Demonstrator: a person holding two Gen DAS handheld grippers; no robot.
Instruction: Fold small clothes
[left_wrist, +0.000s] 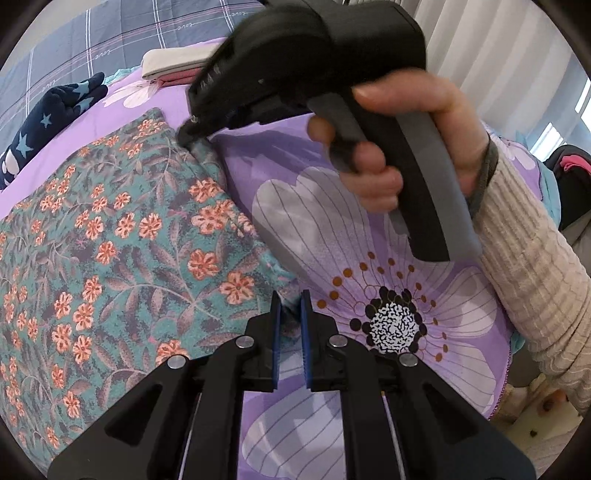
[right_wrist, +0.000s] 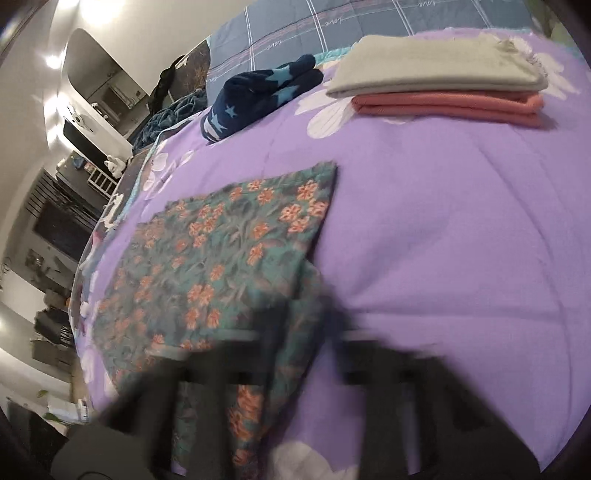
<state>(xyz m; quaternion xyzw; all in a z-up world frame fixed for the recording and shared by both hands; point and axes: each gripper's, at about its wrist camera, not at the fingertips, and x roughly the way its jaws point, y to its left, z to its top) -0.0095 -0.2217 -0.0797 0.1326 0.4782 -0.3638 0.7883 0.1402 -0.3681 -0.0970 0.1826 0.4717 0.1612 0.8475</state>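
Observation:
A teal cloth with orange flowers (left_wrist: 110, 229) lies flat on a purple flowered bedspread (left_wrist: 369, 206). My left gripper (left_wrist: 290, 314) sits at the cloth's near right edge, its blue pads almost together with a bit of that edge pinched between them. My right gripper (left_wrist: 188, 134), held by a hand (left_wrist: 406, 122), has its tip down on the cloth's far right edge and looks shut on it. The right wrist view is blurred: the floral cloth (right_wrist: 221, 251) runs down between my right gripper's dark fingers (right_wrist: 310, 317).
A folded beige piece (right_wrist: 436, 70) lies on a folded pink one (right_wrist: 450, 107) at the far side of the bedspread (right_wrist: 443, 240). A navy star-print garment (right_wrist: 258, 96) is bunched at the far left. Grey plaid bedding (left_wrist: 129, 29) lies beyond. A ribbed cream sleeve (left_wrist: 535, 266) crosses the right.

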